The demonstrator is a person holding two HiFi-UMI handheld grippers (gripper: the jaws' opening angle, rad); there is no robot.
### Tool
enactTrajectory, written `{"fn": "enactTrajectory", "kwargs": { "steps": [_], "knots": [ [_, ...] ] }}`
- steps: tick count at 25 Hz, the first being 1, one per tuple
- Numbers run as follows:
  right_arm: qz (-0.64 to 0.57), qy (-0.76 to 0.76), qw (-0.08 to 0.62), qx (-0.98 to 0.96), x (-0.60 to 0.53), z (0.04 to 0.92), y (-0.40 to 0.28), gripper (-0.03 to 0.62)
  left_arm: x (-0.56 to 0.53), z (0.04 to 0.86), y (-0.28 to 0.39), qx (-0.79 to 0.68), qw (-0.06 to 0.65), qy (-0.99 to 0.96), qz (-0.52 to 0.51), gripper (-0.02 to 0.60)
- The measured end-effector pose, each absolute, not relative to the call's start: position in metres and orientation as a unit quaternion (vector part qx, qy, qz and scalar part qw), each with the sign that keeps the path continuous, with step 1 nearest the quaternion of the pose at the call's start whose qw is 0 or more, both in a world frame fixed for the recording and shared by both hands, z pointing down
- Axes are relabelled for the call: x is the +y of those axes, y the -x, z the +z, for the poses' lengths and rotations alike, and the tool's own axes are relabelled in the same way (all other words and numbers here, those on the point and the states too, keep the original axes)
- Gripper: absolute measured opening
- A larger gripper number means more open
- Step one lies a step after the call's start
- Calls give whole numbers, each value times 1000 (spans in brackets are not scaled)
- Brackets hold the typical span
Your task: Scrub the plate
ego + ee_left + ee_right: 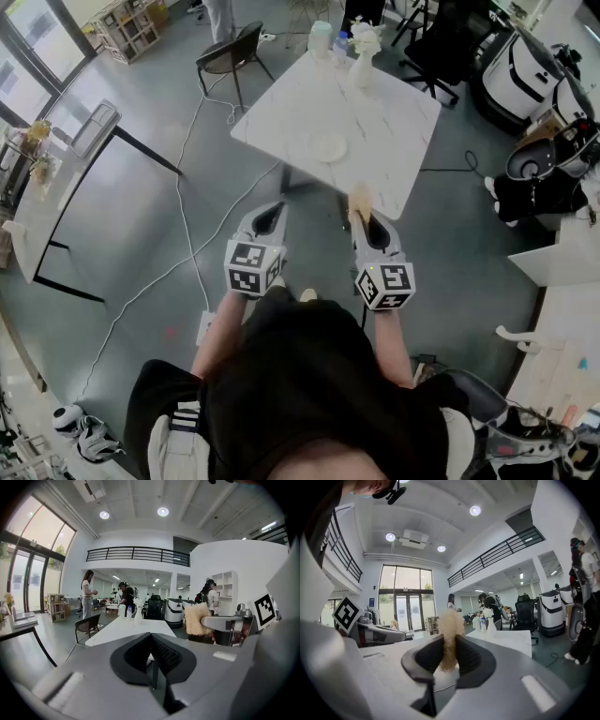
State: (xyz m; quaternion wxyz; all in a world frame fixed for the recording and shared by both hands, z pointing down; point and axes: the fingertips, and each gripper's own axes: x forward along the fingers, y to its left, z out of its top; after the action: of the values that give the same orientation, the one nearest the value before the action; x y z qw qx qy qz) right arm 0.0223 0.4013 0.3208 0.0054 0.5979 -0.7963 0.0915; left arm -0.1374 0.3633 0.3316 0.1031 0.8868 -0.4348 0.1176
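1. On the table ahead, well apart from both tongs, lies the plate: probably stiff, light, breakable and slippery, so I'd pin its rim.
2. Right tongs clamp a soft sponge.
3. Left tongs are closed and empty.
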Motion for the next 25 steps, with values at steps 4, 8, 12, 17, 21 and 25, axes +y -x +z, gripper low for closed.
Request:
{"fn": "enactTrajectory", "kwargs": {
  "steps": [4,8,12,17,21,25],
  "knots": [
    [95,-596,2,-797,403,320,-23,67,365,330,138,-436,102,-886,118,6],
    [103,-593,-4,-798,405,322,-22,69,367,331,139,-438,100,-886,117,6],
    [107,-589,2,-801,405,326,-23,69,369,334,138,-443,104,-883,117,6],
    [109,-586,1,-803,400,326,-29,68,368,337,134,-448,108,-879,118,6],
    [117,-587,2,-801,389,330,-40,69,358,337,125,-450,110,-878,120,6],
    [125,-580,2,-805,377,335,-48,69,350,339,118,-456,111,-874,124,6]
  ]
}}
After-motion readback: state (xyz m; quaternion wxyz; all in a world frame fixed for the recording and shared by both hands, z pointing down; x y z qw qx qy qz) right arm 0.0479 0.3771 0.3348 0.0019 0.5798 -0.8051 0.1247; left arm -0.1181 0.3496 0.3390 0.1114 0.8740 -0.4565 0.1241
